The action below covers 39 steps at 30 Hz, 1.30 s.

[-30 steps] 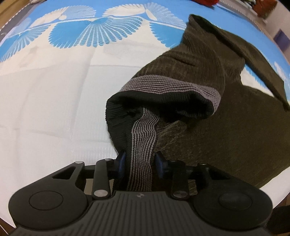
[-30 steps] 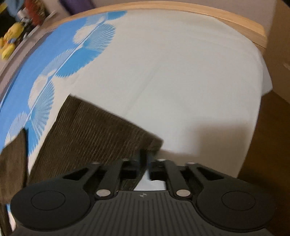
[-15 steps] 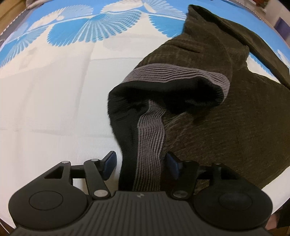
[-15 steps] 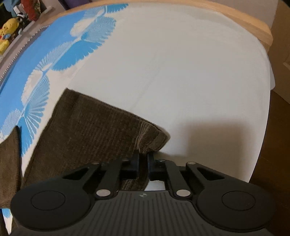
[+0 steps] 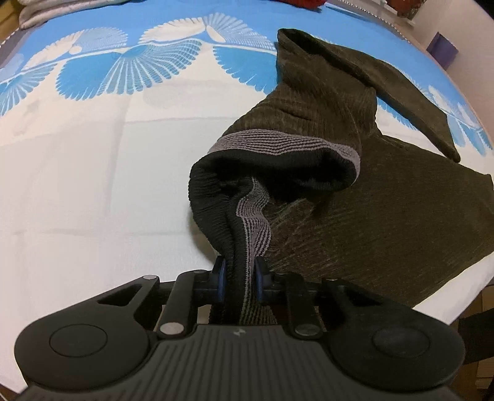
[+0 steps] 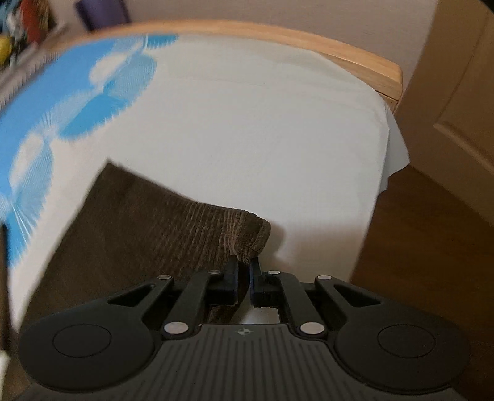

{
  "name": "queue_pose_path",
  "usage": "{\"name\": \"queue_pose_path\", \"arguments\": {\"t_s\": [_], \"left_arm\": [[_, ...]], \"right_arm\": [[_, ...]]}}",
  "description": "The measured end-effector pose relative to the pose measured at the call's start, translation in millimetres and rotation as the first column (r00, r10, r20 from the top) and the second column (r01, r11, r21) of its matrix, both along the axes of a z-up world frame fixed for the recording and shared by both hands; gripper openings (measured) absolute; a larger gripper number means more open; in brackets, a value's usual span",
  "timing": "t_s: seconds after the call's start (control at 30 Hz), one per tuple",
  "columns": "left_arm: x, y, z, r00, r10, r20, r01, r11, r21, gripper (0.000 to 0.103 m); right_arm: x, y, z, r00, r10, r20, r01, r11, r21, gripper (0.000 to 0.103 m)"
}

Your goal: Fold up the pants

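Note:
Dark brown ribbed pants [image 5: 355, 129] lie on a bed with a white and blue patterned sheet [image 5: 92, 154]. My left gripper [image 5: 239, 274] is shut on the grey striped waistband [image 5: 253, 222], which is bunched and lifted off the sheet. One leg [image 5: 386, 80] runs away to the far right. In the right wrist view, my right gripper [image 6: 243, 271] is shut on the corner of a pant leg hem [image 6: 247, 231], lifted slightly above the white sheet [image 6: 262, 138].
A wooden bed frame [image 6: 339, 58] curves around the far edge. The brown floor [image 6: 416, 246] and a wooden door [image 6: 457, 92] are at the right. Toys and a purple box [image 6: 102, 12] sit beyond the bed.
My left gripper opened half a second ago and has shut again on the waistband. My right gripper has lifted the hem corner and the view has swung, now blurred.

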<state>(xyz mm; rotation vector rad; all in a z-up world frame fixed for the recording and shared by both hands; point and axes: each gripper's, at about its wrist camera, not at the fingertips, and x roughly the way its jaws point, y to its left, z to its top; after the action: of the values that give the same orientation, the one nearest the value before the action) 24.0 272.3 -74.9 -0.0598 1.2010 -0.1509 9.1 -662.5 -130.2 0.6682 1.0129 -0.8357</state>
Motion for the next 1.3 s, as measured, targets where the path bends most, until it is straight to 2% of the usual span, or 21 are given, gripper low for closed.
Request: {"name": "queue_pose_path", "arguments": {"t_s": [0.1,0.2,0.27,0.33,0.37,0.43,0.53,0.6,0.67,0.7,0.77,0.8,0.83,0.9,0.97,1.07,1.17,1.23,1.3], "left_arm": [[-1.6,-2.7,-6.5,0.999,-0.011,-0.044,0.013,0.999,0.048,0.02],[2.9,-3.5,-9.4,0.996,0.007,-0.087,0.001,0.996,0.088,0.018],[6.6,-2.0,-2.9,0.997,0.032,-0.075,-0.023,0.993,0.115,0.022],[9.3,-4.4,14.0,0.999,0.052,0.005,-0.052,0.985,0.164,0.022],[9.9,-6.2,24.2,0.996,0.064,0.056,-0.074,0.981,0.181,0.022],[15.1,-8.4,41.4,0.986,0.096,0.136,-0.118,0.979,0.168,0.022],[24.1,-26.6,61.0,0.969,0.098,0.227,-0.132,0.982,0.138,0.022],[33.1,-46.2,67.2,0.964,0.06,0.258,-0.097,0.987,0.13,0.023],[44.4,-69.7,69.1,0.962,0.0,0.273,-0.042,0.988,0.148,0.026],[50.8,-83.0,68.9,0.961,-0.038,0.274,-0.007,0.987,0.162,0.032],[57.7,-106.0,62.7,0.962,-0.102,0.255,0.054,0.981,0.186,0.038],[64.5,-118.1,58.6,0.961,-0.14,0.237,0.092,0.975,0.204,0.039],[66.8,-127.2,52.9,0.96,-0.168,0.222,0.119,0.968,0.219,0.041],[73.7,-145.5,39.0,0.959,-0.218,0.18,0.169,0.953,0.252,0.051],[75.8,-157.0,23.9,0.958,-0.253,0.137,0.209,0.939,0.272,0.052],[84.2,-166.2,2.8,0.952,-0.295,0.084,0.26,0.921,0.291,0.053],[92.4,-169.5,-8.9,0.95,-0.31,0.047,0.282,0.911,0.302,0.053],[98.2,-169.4,-15.0,0.951,-0.308,0.03,0.284,0.906,0.312,0.053],[103.2,-164.2,-19.6,0.955,-0.298,0.01,0.277,0.9,0.336,0.053]], "right_arm": [[-2.5,-0.5,-14.2,0.995,0.015,-0.096,-0.01,0.999,0.045,0.006],[0.8,1.2,-14.8,0.993,0.018,-0.121,-0.013,0.999,0.04,0.008],[3.5,4.2,-6.9,0.997,-0.004,-0.079,0.005,1.0,0.017,0.009],[8.2,9.2,5.2,1.0,0.0,-0.012,0.0,1.0,-0.014,0.013],[12.3,14.3,11.9,1.0,0.016,0.009,-0.016,0.999,-0.048,0.016],[23.7,28.3,27.3,0.996,0.069,0.05,-0.061,0.987,-0.146,0.022],[43.7,47.9,46.8,0.989,0.138,0.044,-0.116,0.938,-0.328,0.022],[54.6,61.9,57.6,0.989,0.143,0.032,-0.113,0.885,-0.451,0.023],[63.0,72.3,67.4,0.99,0.128,0.055,-0.081,0.851,-0.519,0.023],[66.2,77.8,71.2,0.99,0.12,0.075,-0.061,0.841,-0.537,0.023],[74.8,86.9,80.6,0.984,0.125,0.13,-0.034,0.835,-0.549,0.027],[82.2,93.2,82.2,0.971,0.166,0.173,-0.053,0.852,-0.521,0.032],[92.7,95.9,82.5,0.955,0.219,0.202,-0.1,0.874,-0.476,0.043],[118.9,112.3,69.4,0.894,0.368,0.256,-0.28,0.904,-0.324,0.046],[147.8,133.8,46.9,0.819,0.49,0.298,-0.472,0.871,-0.133,0.046],[181.7,169.9,14.2,0.757,0.583,0.297,-0.622,0.781,0.052,0.046],[210.0,193.7,-13.5,0.738,0.616,0.275,-0.667,0.726,0.165,0.047],[226.1,201.4,-28.0,0.753,0.605,0.259,-0.656,0.72,0.226,0.047],[232.2,208.0,-34.3,0.776,0.581,0.247,-0.63,0.734,0.254,0.049]]}}
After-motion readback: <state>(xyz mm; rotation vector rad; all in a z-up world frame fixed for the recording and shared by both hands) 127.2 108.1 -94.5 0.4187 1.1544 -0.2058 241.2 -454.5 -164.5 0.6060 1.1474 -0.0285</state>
